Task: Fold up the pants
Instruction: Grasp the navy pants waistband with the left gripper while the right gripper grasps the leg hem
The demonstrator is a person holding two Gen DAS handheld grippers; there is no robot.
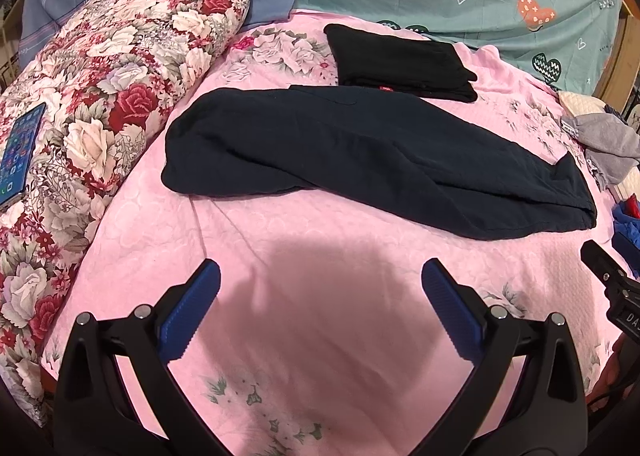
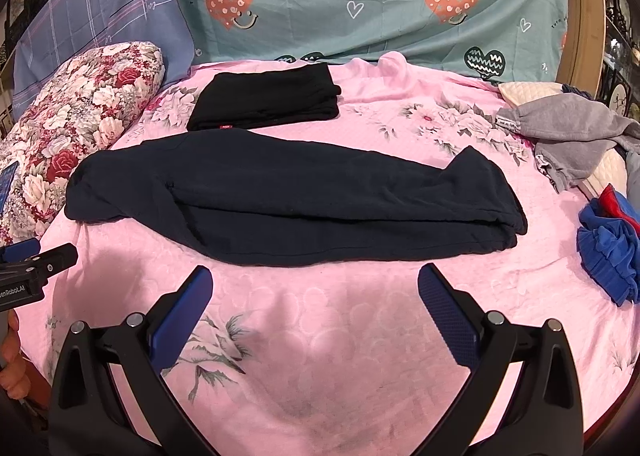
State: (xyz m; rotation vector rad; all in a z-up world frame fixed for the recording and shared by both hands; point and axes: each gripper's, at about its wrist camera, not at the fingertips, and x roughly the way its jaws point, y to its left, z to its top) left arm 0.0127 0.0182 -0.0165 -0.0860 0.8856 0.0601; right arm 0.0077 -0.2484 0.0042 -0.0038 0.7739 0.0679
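Pants (image 2: 296, 196) lie on the pink bedspread (image 2: 320, 336), already doubled leg on leg, their long axis running left to right just ahead of our tongs. Our left gripper (image 1: 320, 316) stands released nearer the waist end; our right gripper (image 2: 316, 320), also spread and empty, sits nearer the cuffs. We judge the cuffs go over to the waist next.

floral pillow (image 1: 120, 68) | phone (image 1: 20, 152) | grey garment (image 2: 572, 128) | blue cloth (image 2: 608, 252)

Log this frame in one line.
left gripper: open, empty | right gripper: open, empty | dark pants: halved lengthwise on pink bedspread | untouched
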